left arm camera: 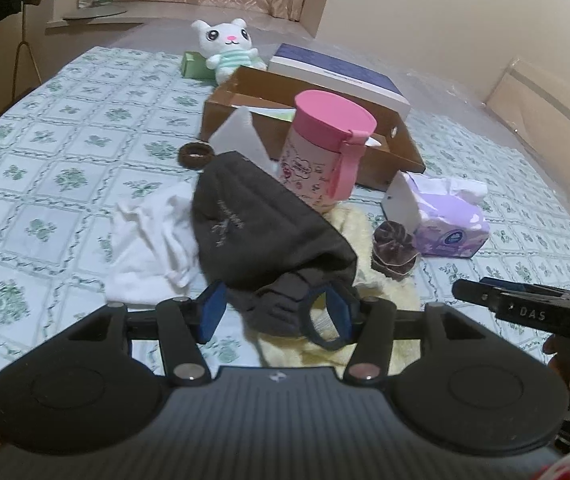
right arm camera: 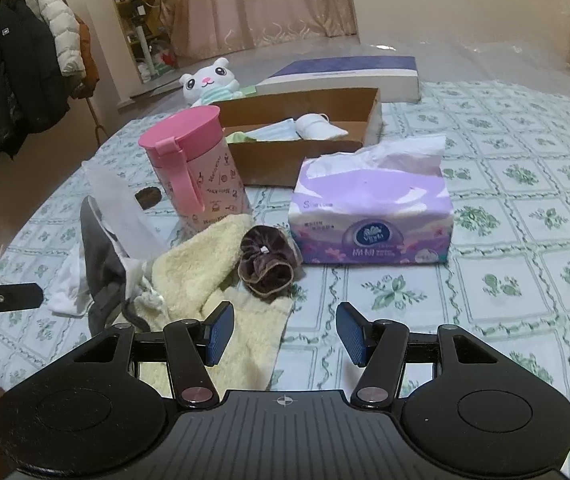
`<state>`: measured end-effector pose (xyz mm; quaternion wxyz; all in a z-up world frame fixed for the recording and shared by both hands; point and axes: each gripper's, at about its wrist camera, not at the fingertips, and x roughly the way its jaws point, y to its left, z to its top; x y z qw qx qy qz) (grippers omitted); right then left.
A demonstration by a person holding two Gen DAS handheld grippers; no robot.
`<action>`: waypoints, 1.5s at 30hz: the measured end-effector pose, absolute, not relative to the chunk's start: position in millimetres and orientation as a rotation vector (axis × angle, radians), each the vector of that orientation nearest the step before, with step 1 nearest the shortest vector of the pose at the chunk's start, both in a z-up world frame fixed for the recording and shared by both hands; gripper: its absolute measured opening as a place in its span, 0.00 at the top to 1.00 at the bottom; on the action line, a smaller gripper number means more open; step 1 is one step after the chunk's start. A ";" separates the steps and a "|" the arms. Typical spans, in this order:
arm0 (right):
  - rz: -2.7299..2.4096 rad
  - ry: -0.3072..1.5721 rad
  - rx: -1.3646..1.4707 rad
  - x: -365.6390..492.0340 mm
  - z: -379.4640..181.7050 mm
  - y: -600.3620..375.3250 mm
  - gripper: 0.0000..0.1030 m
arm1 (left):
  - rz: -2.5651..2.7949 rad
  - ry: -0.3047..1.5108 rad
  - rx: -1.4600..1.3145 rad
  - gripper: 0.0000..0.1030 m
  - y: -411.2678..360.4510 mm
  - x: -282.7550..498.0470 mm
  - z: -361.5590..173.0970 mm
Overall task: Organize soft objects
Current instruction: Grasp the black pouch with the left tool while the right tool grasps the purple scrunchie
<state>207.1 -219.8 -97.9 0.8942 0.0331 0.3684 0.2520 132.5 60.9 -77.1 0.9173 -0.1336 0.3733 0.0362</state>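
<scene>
Here the dark beanie [left arm camera: 261, 232] lies between the parted left gripper [left arm camera: 275, 314] fingers

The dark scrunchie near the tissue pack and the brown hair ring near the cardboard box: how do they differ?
The scrunchie is bigger and ruffled, in shiny dark purple-brown cloth; the hair ring is smaller, a plain brown ring. The scrunchie rests against the cream towel beside the tissue pack; the hair ring lies flat on the bare sheet. Both are round hair ties, and neither is held.
</scene>
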 end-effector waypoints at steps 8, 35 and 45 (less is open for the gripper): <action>0.522 0.767 0.055 221.1 -106.2 -212.3 0.44 | 0.031 0.775 -0.254 0.44 36.7 164.2 -83.3; 0.532 0.802 0.082 244.6 -130.4 -203.2 0.44 | 0.185 0.789 -0.207 0.66 61.2 164.9 -102.1; 0.541 0.805 0.075 246.3 -133.3 -199.0 0.44 | 0.228 0.757 -0.254 0.48 85.0 161.7 -102.1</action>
